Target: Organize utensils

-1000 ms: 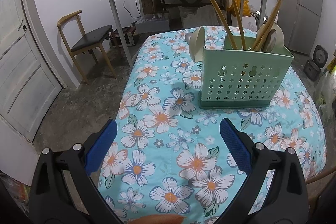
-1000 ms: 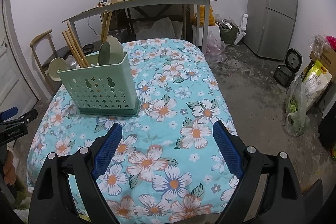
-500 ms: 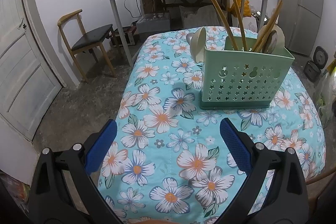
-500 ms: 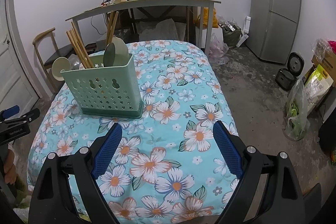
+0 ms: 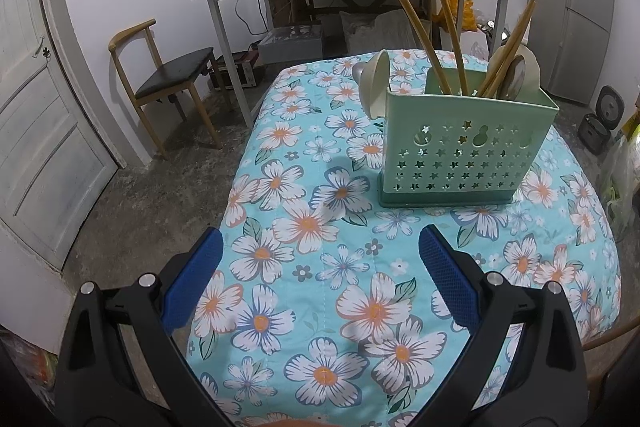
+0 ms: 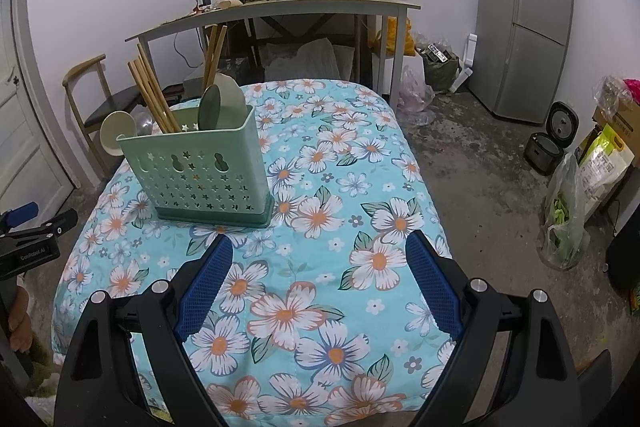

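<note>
A bare room with white walls and a rough concrete floor holds a worktop [image 5: 280, 291] draped in a turquoise flowered cloth; behind it stands a cluttered grey side table [image 6: 280, 7]. On the cloth sits a pale green utensil caddy [image 5: 460, 151], perforated with stars, upright and toward the far half of the worktop. Wooden chopsticks [image 5: 420, 35] lean out of it, and spoons [image 5: 374, 83] and a flat ladle-like piece stand in or against it.

As far as can be seen, no loose utensil lies on the cloth, so the sorting looks essentially finished; little appears left beyond perhaps straightening what leans over the caddy's edge.

The left gripper [image 5: 320, 271] hovers over the near edge of the worktop with its blue fingers [image 5: 192, 279] spread wide and nothing between them. The right gripper [image 6: 318, 279] does likewise, fingers [image 6: 434, 287] wide apart and empty, well short of the caddy.

The left wrist view shows a white door [image 5: 36, 131] and the wooden chair [image 5: 168, 83] in full. The right wrist view alone shows the tall grey fridge [image 6: 524, 27] in full, bags [image 6: 568, 215] on the floor, and the left gripper itself at its left edge, with a hand beneath it.
</note>
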A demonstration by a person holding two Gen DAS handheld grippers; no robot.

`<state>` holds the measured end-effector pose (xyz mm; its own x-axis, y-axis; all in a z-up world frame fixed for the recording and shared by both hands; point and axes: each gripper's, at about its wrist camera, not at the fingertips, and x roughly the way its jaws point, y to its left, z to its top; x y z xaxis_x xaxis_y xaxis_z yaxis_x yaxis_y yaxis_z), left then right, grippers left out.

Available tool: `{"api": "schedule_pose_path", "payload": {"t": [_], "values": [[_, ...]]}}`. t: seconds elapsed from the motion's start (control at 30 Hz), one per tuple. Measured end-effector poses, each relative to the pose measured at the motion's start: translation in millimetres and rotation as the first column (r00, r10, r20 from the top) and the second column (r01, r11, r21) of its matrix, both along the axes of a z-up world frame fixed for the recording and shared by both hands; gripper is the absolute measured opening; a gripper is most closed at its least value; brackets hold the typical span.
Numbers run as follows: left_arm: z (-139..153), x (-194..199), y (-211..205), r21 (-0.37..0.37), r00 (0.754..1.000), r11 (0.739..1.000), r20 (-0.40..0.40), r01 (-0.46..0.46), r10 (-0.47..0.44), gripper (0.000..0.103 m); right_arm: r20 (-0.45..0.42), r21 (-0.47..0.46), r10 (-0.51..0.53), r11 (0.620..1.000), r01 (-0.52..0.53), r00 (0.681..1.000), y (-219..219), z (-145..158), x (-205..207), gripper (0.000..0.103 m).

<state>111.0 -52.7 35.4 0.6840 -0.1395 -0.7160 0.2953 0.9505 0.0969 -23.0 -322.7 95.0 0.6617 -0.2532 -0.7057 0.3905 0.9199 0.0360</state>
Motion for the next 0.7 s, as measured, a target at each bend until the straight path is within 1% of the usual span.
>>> {"api": "schedule_pose_path", "payload": {"t": [0.7], "values": [[-1.2, 0.1, -0.7, 0.003, 1.0, 1.0, -0.004, 0.003, -0.003, 0.095, -0.003, 0.001, 0.001, 1.0, -0.001, 1.0, -0.2, 0.5, 0.6, 0.086]]}}
